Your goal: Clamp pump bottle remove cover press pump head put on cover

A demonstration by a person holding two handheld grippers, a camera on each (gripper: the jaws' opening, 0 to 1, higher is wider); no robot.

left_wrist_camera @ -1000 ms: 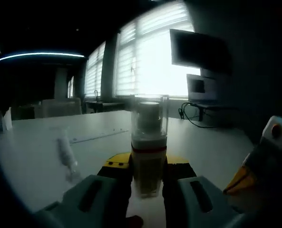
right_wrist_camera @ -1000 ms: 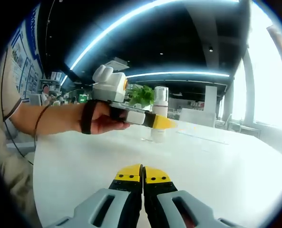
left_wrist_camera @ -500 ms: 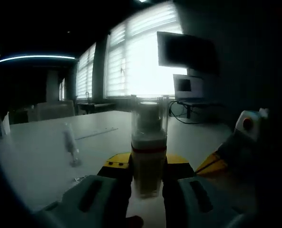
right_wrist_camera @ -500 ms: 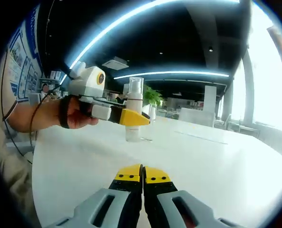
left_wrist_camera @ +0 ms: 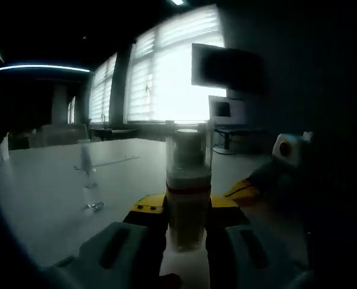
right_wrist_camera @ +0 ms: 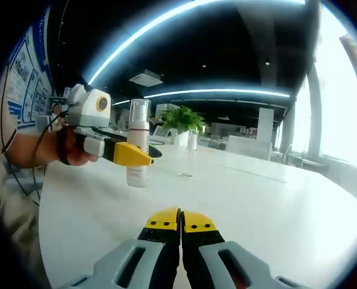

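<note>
The pump bottle [right_wrist_camera: 137,144] is white below, with a red band under its clear cover [left_wrist_camera: 189,150]. Both the left gripper [right_wrist_camera: 132,155] and the right gripper [right_wrist_camera: 180,221] have yellow tips on grey bodies. The table [right_wrist_camera: 274,205] is plain white, the far plant [right_wrist_camera: 181,118] green.

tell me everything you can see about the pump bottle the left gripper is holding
The pump bottle stands upright between the left gripper's yellow-tipped jaws, which clamp its lower body. It looks like pale, translucent plastic, with a dark red band around the shoulder. A clear cover sits over the white pump head. In the right gripper view its base looks close to the white table; whether it touches I cannot tell. The right gripper is shut, away from it.
</note>
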